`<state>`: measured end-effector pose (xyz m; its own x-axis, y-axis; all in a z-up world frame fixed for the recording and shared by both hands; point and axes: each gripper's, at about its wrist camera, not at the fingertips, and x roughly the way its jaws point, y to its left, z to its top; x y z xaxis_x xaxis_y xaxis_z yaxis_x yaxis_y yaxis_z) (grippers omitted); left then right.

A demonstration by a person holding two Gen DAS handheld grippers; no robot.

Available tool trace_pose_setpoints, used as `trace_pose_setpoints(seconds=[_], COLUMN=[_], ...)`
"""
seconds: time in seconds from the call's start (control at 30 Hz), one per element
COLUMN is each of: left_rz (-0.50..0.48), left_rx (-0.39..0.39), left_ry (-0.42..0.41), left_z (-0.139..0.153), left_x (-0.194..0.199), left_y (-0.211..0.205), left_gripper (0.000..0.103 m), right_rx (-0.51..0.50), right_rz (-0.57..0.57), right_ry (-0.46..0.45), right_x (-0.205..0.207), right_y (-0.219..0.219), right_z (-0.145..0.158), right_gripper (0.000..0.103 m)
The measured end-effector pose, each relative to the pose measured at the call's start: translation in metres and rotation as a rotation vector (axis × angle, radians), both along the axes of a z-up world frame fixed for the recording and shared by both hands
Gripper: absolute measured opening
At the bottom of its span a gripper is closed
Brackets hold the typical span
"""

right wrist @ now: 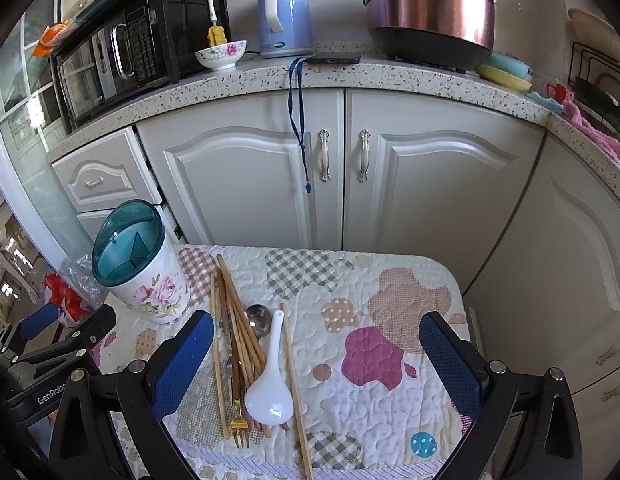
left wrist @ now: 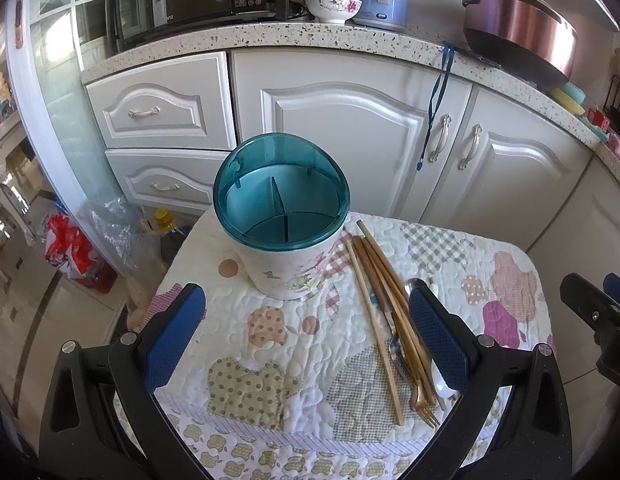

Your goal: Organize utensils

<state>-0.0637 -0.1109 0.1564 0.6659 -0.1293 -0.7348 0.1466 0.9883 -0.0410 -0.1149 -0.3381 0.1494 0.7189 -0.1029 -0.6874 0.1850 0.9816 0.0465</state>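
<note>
Two hand-held grippers hover low over a quilt-covered tabletop (right wrist: 390, 276), both with fingers spread wide and nothing between them. The left hand-held gripper (left wrist: 307, 340) is levelled toward the utensil holder (left wrist: 281, 220), its blue pads framing bare quilt in front of the holder; its right pad (left wrist: 438, 340) sits just beside the pile of utensils without visibly touching it. The right hand-held gripper (right wrist: 316, 364) is angled down at the near half of the tabletop, released, its left pad (right wrist: 181, 364) close by the outermost chopstick.

The utensil holder stands upright at the far left corner of the quilt, a white floral cup with a teal translucent rim and a divided interior that looks empty. Just to its right lie the utensils in a loose bundle running from the holder's side toward the near edge: several wooden chopsticks (right wrist: 237, 320), a gold fork (right wrist: 239, 424) with tines pointing to the near edge, a metal spoon (right wrist: 258, 318) partly under the chopsticks, and a white ceramic soup spoon (right wrist: 269, 392) lying bowl-down at the near end. One more chopstick (right wrist: 295, 392) lies apart on the right of the soup spoon.

In the right wrist view the left hand-held gripper shows at the lower left edge, beside the holder.
</note>
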Motion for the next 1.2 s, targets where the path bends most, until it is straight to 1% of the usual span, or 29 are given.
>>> trace_pose_setpoints(seconds=[0.37, 0.6, 0.7, 0.73, 0.77, 0.8, 0.83, 0.9, 0.93, 0.97, 1.03, 1.1, 1.17, 1.2], left_rz=[-0.012, -0.017, -0.04, -0.055, -0.062, -0.068, -0.076, -0.093, -0.103, -0.11, -0.119, -0.135, -0.161, -0.164], left_rx=[0.004, 0.003, -0.01, -0.026, -0.037, -0.044, -0.044, -0.042, -0.055, -0.072, -0.105, -0.127, -0.124, -0.114], left_ry=[0.01, 0.026, 0.053, 0.075, 0.088, 0.099, 0.123, 0.171, 0.19, 0.201, 0.227, 0.246, 0.262, 0.269], left_z=[-0.005, -0.01, -0.017, -0.023, -0.027, -0.032, -0.04, -0.052, -0.056, -0.06, -0.068, -0.073, -0.081, -0.084], left_x=[0.003, 0.006, 0.009, 0.01, 0.011, 0.011, 0.013, 0.017, 0.018, 0.019, 0.021, 0.023, 0.027, 0.03], left_y=[-0.005, -0.006, -0.005, -0.002, 0.001, 0.004, 0.006, 0.007, 0.007, 0.006, 0.001, -0.006, -0.02, -0.024], left_gripper=[0.102, 0.102, 0.102, 0.102, 0.1, 0.094, 0.092, 0.078, 0.075, 0.073, 0.073, 0.067, 0.067, 0.062], right_rx=[-0.003, 0.026, 0.018, 0.015, 0.016, 0.02, 0.024, 0.026, 0.026, 0.027, 0.037, 0.06, 0.086, 0.091], right_rz=[0.01, 0.021, 0.029, 0.032, 0.036, 0.042, 0.051, 0.064, 0.069, 0.077, 0.088, 0.101, 0.123, 0.128], right_ry=[0.022, 0.05, 0.064, 0.07, 0.075, 0.079, 0.083, 0.097, 0.104, 0.114, 0.129, 0.151, 0.173, 0.182], right_x=[0.003, 0.008, 0.012, 0.013, 0.014, 0.015, 0.016, 0.02, 0.021, 0.024, 0.029, 0.035, 0.04, 0.042], right_y=[0.001, -0.002, -0.003, -0.003, -0.004, -0.005, -0.006, -0.009, -0.009, -0.01, -0.01, -0.012, -0.013, -0.014], right_z=[-0.006, -0.012, -0.017, -0.02, -0.023, -0.026, -0.03, -0.039, -0.043, -0.048, -0.059, -0.071, -0.084, -0.088], right_gripper=[0.102, 0.102, 0.102, 0.102, 0.102, 0.102, 0.102, 0.102, 0.102, 0.098, 0.093, 0.087, 0.079, 0.076])
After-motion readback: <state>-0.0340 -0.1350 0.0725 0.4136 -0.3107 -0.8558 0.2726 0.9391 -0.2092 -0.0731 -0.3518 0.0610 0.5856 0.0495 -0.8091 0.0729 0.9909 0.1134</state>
